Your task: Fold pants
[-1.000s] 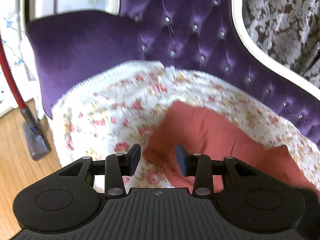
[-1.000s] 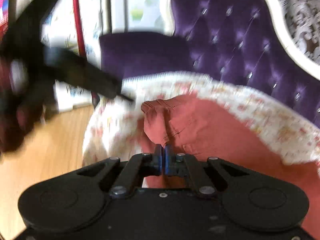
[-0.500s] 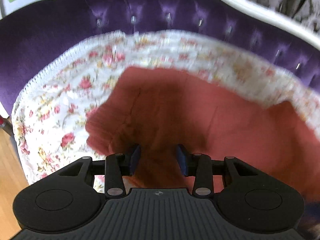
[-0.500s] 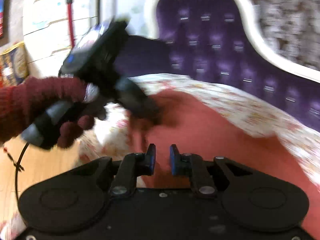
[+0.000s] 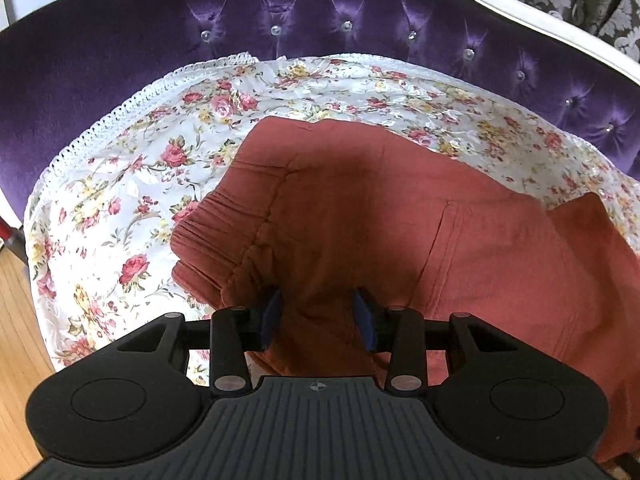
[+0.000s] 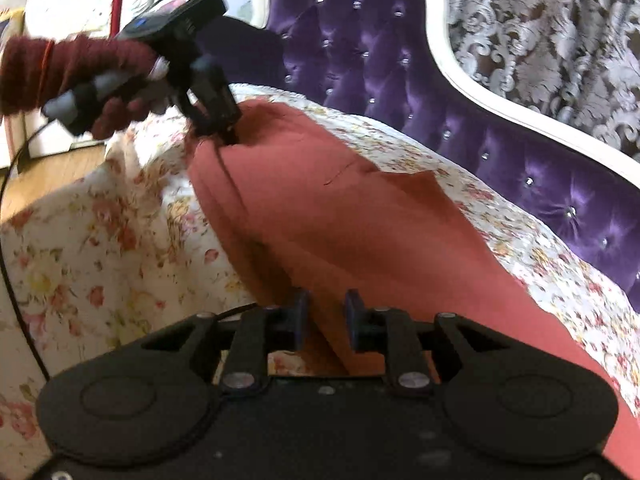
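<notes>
The pants (image 5: 400, 216) are a rust-red, soft-looking fabric, lying on a floral cover (image 5: 132, 200) spread over the seat of a purple tufted sofa (image 5: 360, 8) with a white frame. In the left wrist view the gathered elastic waistband (image 5: 216, 220) sits bunched and ribbed toward the left end, with a slanted pocket seam further right and a pointed flap of cloth sticking up near the right edge. The cloth is rumpled around the waist and smoother along the leg.

The left tool (image 5: 318, 314) has its blue-padded fingers spread wide, with a raised fold of the pants between them; the pads do not press the fabric. In the right wrist view this same tool (image 6: 218, 120) dips its tips down into the waist end of the garment, held by a hand in a dark red knitted glove (image 6: 80, 68).

The right tool (image 6: 325, 314) is also spread, its fingers apart over a long folded edge of the pants, which runs diagonally away across the cover. Whether the pads touch the cloth there cannot be told.
</notes>
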### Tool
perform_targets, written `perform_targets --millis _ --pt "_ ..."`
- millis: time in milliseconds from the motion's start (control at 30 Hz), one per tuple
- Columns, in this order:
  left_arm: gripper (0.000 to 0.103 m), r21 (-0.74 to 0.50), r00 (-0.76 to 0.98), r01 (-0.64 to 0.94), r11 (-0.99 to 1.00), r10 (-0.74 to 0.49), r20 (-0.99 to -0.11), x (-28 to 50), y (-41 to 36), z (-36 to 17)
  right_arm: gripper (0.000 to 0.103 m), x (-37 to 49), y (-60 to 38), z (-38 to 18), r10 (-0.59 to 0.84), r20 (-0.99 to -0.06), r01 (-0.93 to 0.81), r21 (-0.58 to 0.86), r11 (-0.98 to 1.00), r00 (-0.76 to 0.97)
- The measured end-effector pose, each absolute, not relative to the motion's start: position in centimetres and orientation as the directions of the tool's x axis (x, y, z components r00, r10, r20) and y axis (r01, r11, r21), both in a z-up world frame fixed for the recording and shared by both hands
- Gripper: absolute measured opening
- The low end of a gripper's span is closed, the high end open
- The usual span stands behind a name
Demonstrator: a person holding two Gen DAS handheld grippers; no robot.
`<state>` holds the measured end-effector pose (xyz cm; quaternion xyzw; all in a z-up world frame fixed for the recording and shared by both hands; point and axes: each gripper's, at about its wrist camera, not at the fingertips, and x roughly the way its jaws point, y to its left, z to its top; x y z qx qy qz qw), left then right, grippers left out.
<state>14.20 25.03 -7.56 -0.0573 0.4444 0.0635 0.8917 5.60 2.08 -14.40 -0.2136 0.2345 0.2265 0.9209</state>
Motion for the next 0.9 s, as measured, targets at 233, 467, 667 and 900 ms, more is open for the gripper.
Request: perform_targets --millis 233,467,667,900 --pt "0.040 -0.035 0.599 -0.154 0.987 0.066 -0.798 14.2 24.8 -7.7 0.002 5.8 2.0 -14.7 0.329 -0.585 -0.563 -0.275 0.779 0.741" --pt "0.038 -0.005 0.612 -0.184 0.983 0.111 -0.783 13.6 23.6 -6.3 0.005 6.2 1.2 -14.7 0.356 -0.605 -0.577 -0.215 0.788 0.712" --pt "0.038 -0.009 0.685 -0.078 0.997 0.047 -0.727 13.3 19.2 -4.1 0.012 9.0 -2.7 -10.4 0.431 -0.534 -0.510 0.000 0.860 0.727" --pt "0.039 -0.014 0.625 -0.054 0.998 0.023 -0.780 15.0 17.8 -7.7 0.019 17.5 -5.1 -8.3 0.410 -0.487 -0.423 0.089 0.902 0.771"
